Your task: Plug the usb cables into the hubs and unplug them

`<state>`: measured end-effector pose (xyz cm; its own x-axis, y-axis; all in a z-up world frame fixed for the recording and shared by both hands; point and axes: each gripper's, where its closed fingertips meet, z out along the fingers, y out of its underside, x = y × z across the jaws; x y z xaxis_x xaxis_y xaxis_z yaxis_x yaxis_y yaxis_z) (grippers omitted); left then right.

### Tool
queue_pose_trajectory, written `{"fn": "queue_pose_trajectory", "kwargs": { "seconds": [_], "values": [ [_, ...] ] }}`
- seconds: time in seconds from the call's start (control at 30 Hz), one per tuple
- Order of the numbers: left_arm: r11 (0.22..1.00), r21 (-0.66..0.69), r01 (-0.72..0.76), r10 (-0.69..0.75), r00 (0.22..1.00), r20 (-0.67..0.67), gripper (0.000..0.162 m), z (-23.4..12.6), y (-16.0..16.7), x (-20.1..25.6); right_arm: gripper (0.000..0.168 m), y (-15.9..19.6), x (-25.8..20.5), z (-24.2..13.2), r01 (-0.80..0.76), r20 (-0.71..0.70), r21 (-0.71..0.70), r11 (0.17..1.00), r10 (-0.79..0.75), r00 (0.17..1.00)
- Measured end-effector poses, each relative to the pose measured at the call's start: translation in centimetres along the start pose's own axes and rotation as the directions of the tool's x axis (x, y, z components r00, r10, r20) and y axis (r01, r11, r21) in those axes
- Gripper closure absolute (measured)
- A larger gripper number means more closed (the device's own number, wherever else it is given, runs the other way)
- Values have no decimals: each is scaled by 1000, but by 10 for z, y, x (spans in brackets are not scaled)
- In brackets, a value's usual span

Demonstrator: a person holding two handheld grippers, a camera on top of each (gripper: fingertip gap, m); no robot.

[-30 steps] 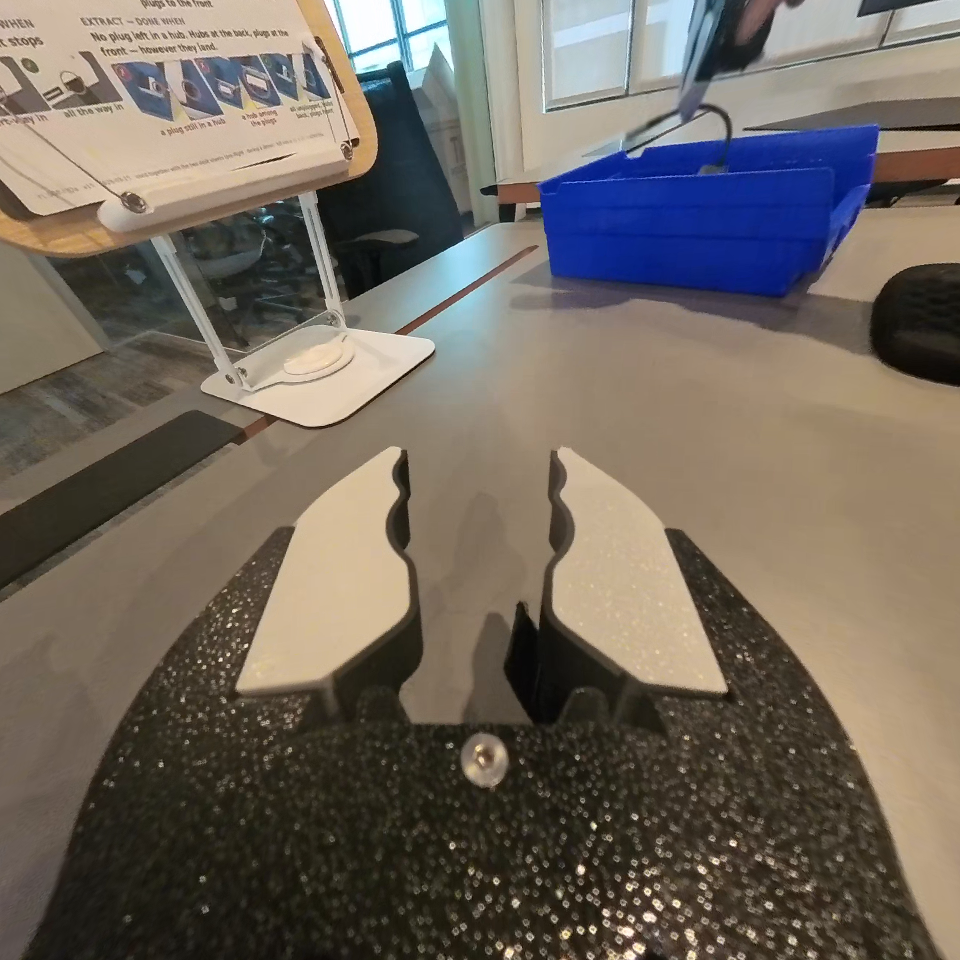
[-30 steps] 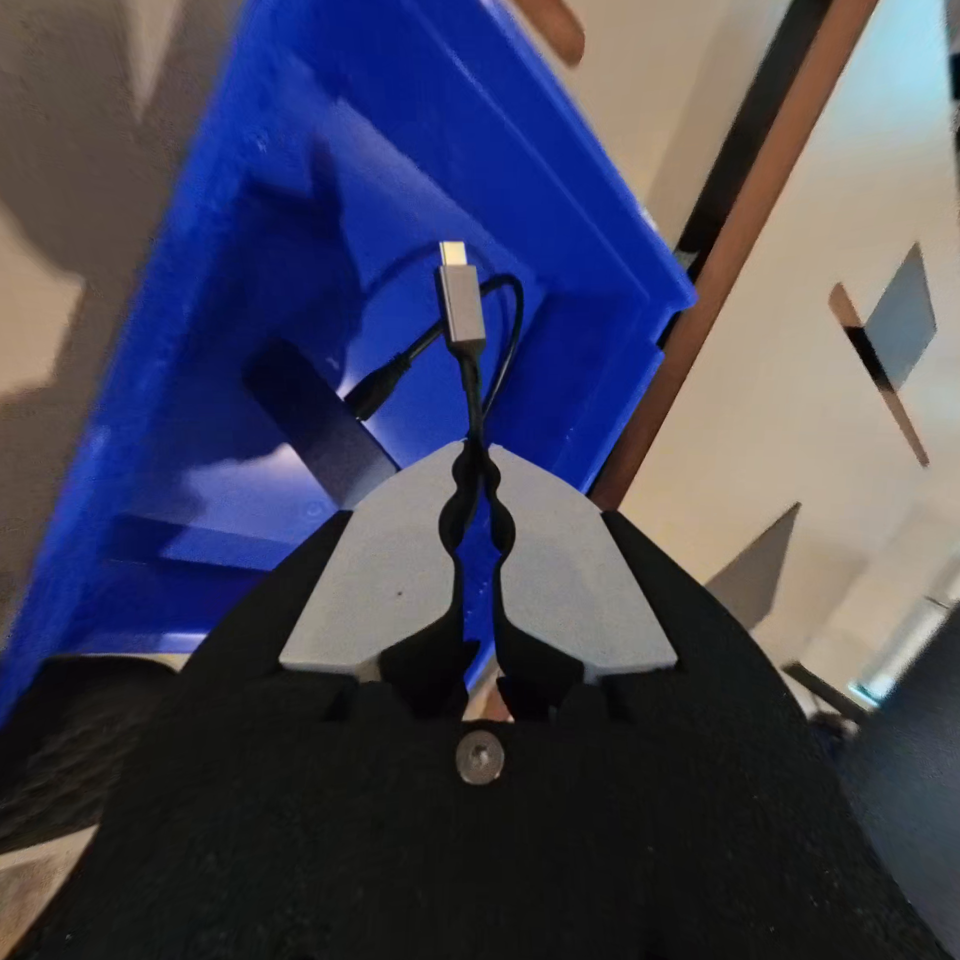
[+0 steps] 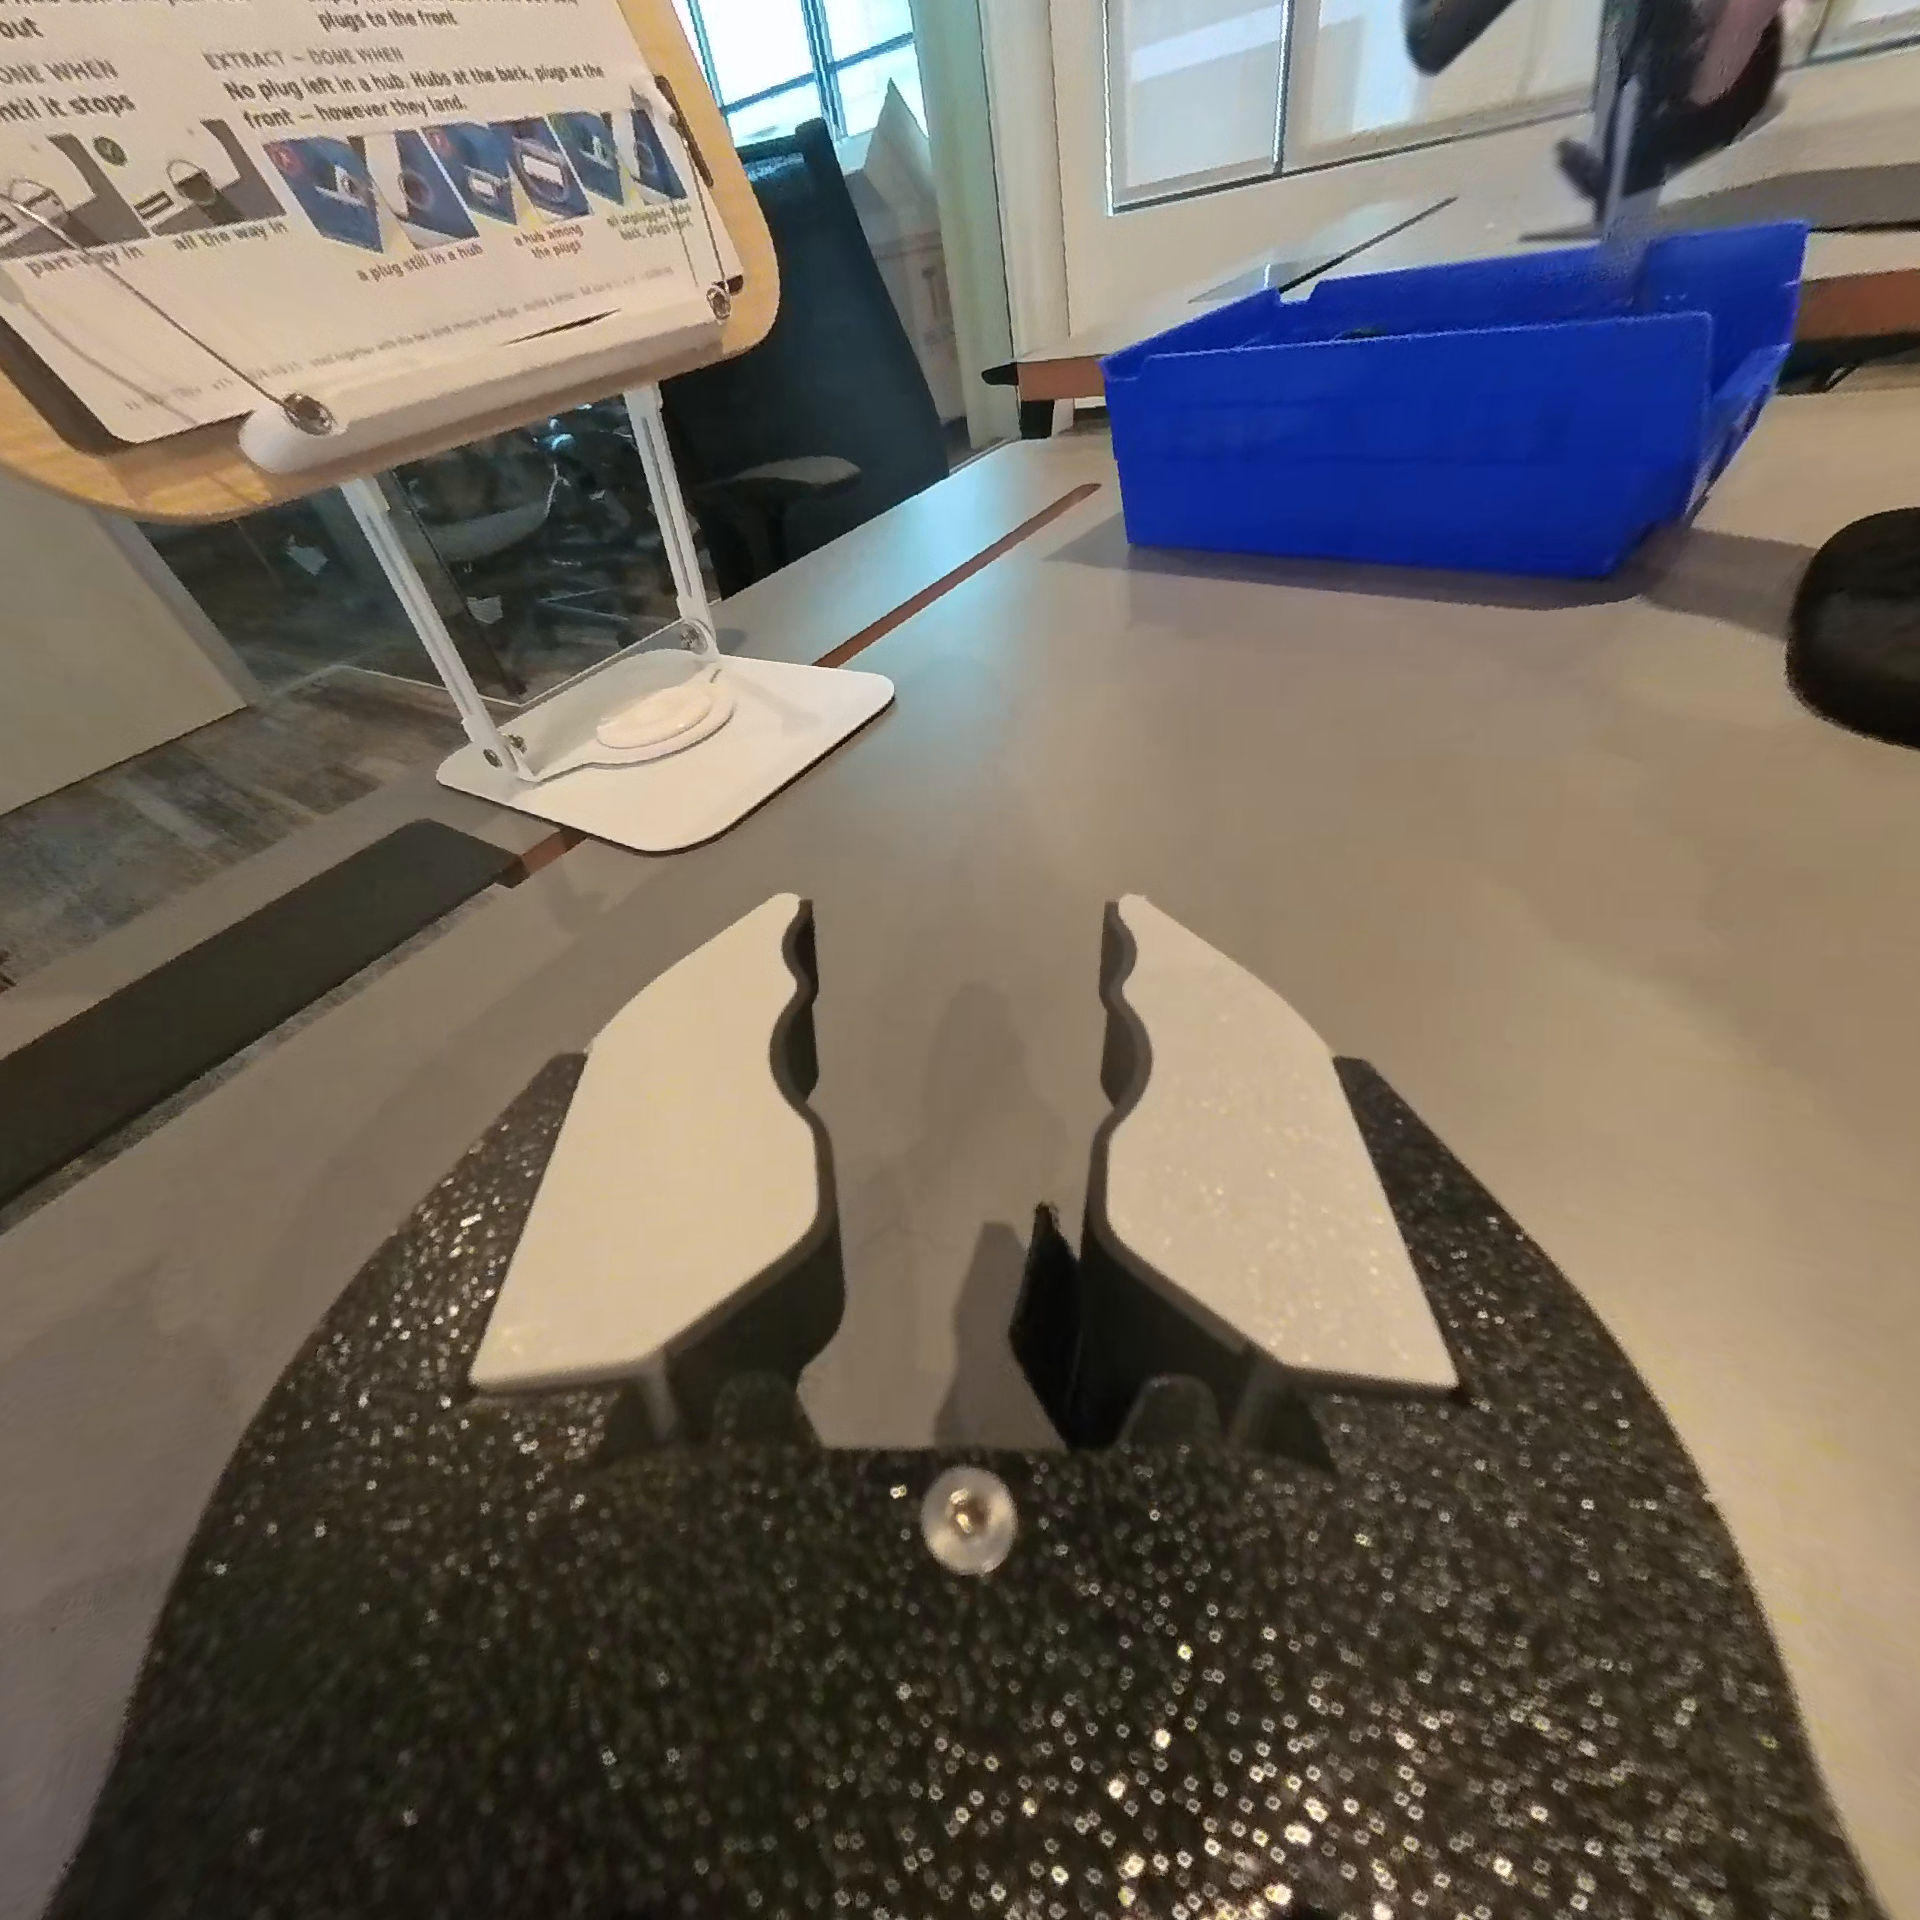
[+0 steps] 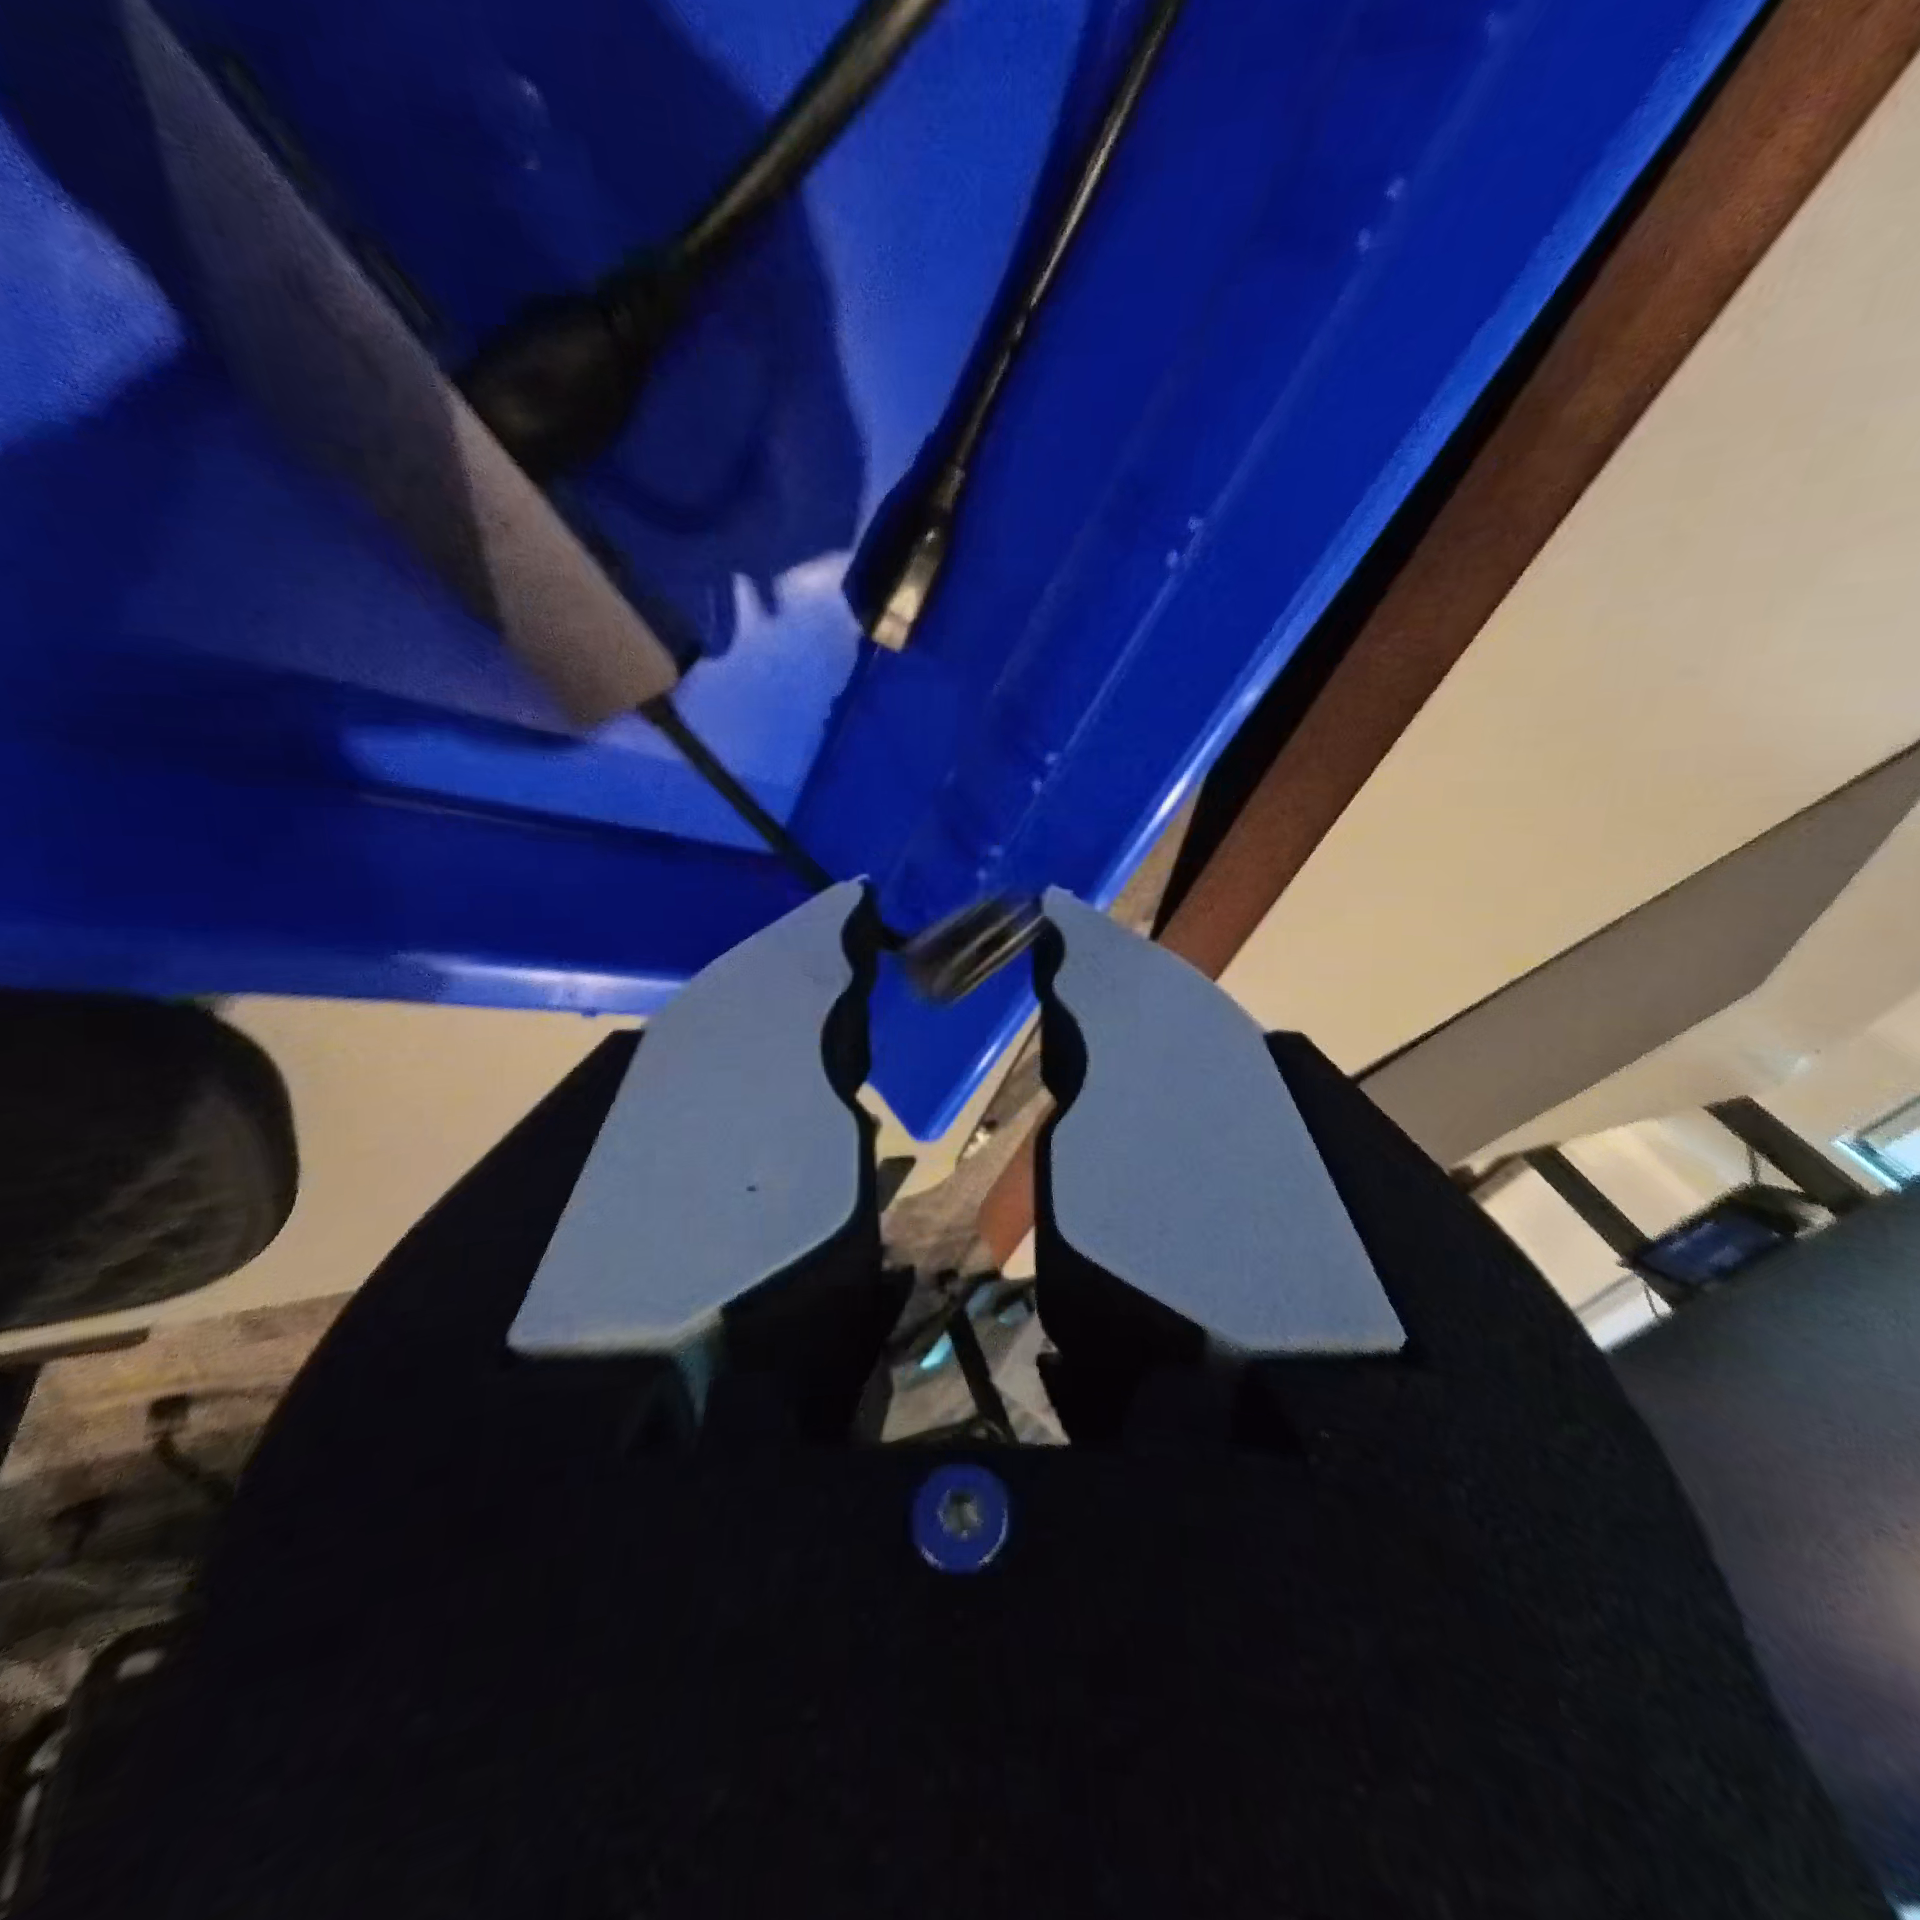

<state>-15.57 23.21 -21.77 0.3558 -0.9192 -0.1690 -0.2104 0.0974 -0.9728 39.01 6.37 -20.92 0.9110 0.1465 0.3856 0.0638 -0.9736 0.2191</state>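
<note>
Plug [image 4: 971, 951], short metal-shelled, sits blurred between the tips of the right gripper [image 4: 956, 914], whose jaws stand a moderate gap apart; it looks loose rather than clamped, and I cannot tell if either tip touches it. Its thin black cable [image 4: 727, 769] runs from the left tip up to the near end of the grey hub [image 4: 416, 468], which lies inside the blue bin [image 4: 1195, 416]. The hub's long axis runs diagonally in the right wrist view, far-left to near-right, with its near end toward the gripper. The plug's axis is too smeared to call. A second cable [image 4: 1039, 260] lies along the bin wall, its plug [image 4: 914, 592] pointing toward the gripper. Handling, judged: cable light and floppy, so it gives no aim; plug shell rigid, small and probably slick, so grip its flat sides just behind the metal tip, not the cord. The hub looks light and will likely slide if pushed without bracing. The left gripper [image 3: 956, 925] hangs wide and empty over the grey table [image 3: 1247, 831], well short of the bin, near a white document stand [image 3: 665, 748].
</note>
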Motion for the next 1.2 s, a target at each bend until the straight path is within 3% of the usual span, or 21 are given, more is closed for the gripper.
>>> {"fn": "queue_pose_trajectory", "kwargs": {
  "seconds": [0.2, 0.33, 0.5, 0.57, 0.63, 0.73, 0.8, 0.87, 0.93, 1.03, 1.2],
  "values": [
    [1000, 3, -19, 19, 1000, -7, 109, 0, -2, 4, 128, 5, -4, -15, -15, 91, 138, 990, 2, 996],
    [999, -2, -33, 33, 999, -11, 109, 1, -2, 6, 128, -8, -8, -34, -25, 121, 316, 948, -14, 992],
    [998, 0, -62, 62, 998, -8, 109, 1, -3, 10, 125, 5, 9, -53, -3, -11, 268, 963, 6, 1000],
    [997, 4, -71, 71, 997, -3, 109, 1, -5, 10, 125, -2, 10, -75, -3, -59, 334, 942, 25, 998],
    [997, 8, -82, 82, 997, 2, 109, 1, -8, 10, 126, -25, -8, -111, -3, -53, 502, 865, 35, 998],
    [996, 18, -83, 83, 997, 4, 108, 2, -12, 11, 125, -65, -69, -174, 25, -4, 773, 634, -34, 999],
    [997, 20, -79, 79, 997, 8, 107, 2, -14, 11, 128, -86, -127, -210, -55, 114, 894, 444, -108, 988],
    [997, 16, -80, 80, 997, 12, 106, 2, -15, 11, 125, -99, -196, -230, -189, 290, 926, 328, -294, 911],
    [997, 13, -81, 81, 996, 26, 106, 1, -17, 10, 119, -111, -251, -234, -262, 361, 926, 270, -441, 822],
    [998, 33, -52, 51, 998, 31, 107, -4, -30, 8, 120, -136, -292, -222, -332, 368, 929, 162, -495, 787],
    [1000, 17, 24, -25, 998, 65, 102, -28, -69, -7, 120, -171, -309, -172, -309, 297, 950, 31, -383, 875]
  ]
}}
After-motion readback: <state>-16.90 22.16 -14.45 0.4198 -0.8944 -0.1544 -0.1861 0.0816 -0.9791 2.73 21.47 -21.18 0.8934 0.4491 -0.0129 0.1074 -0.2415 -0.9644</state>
